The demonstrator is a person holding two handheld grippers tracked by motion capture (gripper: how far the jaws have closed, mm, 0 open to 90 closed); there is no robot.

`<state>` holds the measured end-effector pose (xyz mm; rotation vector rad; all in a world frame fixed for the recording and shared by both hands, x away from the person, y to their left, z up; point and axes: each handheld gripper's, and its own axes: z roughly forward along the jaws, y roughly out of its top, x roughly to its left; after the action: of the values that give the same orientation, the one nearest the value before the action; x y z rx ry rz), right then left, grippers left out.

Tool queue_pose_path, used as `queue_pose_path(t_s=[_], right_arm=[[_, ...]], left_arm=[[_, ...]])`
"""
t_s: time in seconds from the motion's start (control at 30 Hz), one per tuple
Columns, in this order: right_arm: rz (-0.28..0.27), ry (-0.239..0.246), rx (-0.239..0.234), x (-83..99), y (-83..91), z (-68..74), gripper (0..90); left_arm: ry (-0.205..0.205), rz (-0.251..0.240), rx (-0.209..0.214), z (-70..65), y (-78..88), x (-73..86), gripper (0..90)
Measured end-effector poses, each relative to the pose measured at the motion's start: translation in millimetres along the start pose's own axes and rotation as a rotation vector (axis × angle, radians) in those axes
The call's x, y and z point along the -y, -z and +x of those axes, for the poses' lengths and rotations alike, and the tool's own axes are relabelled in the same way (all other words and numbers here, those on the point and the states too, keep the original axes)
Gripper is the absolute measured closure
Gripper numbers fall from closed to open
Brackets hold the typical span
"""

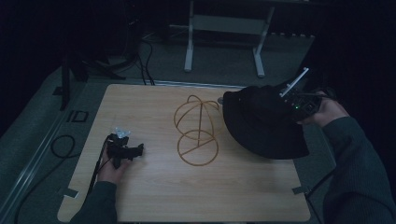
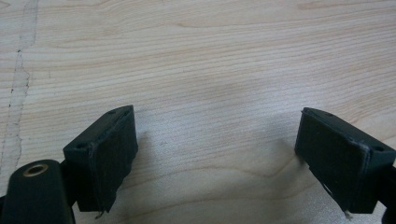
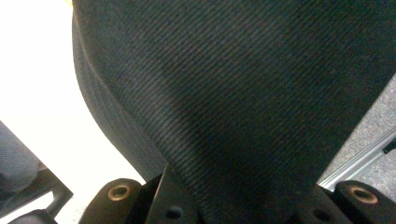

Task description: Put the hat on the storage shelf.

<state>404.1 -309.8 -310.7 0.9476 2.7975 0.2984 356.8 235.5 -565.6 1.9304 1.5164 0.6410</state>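
Note:
A black fabric hat (image 1: 261,121) hangs over the right part of the wooden table (image 1: 210,196), its brim pinched by my right gripper (image 1: 293,106), which a hand holds at the table's right edge. In the right gripper view the hat's dark cloth (image 3: 233,93) runs down between the jaws of the shut gripper (image 3: 238,205). A golden wire hat stand (image 1: 196,130), a dome on a ring base, stands at the table's middle, just left of the hat. My left gripper (image 1: 136,150) rests low at the left, open (image 2: 217,140) over bare wood.
A white-legged desk frame (image 1: 224,42) stands on the floor beyond the table. Black cables (image 1: 60,147) loop on the floor at the left. Tape marks (image 1: 70,192) sit at the table's front corners.

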Motion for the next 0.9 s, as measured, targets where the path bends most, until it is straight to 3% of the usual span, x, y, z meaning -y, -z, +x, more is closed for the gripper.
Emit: queue_pose_path(t_s=[0.9], right_arm=[[-0.080,0.053,-0.002,2.2,41.9,5.7,85.8]], left_arm=[[-0.001,0.001,0.000,0.0,0.1,0.0,13.3]])
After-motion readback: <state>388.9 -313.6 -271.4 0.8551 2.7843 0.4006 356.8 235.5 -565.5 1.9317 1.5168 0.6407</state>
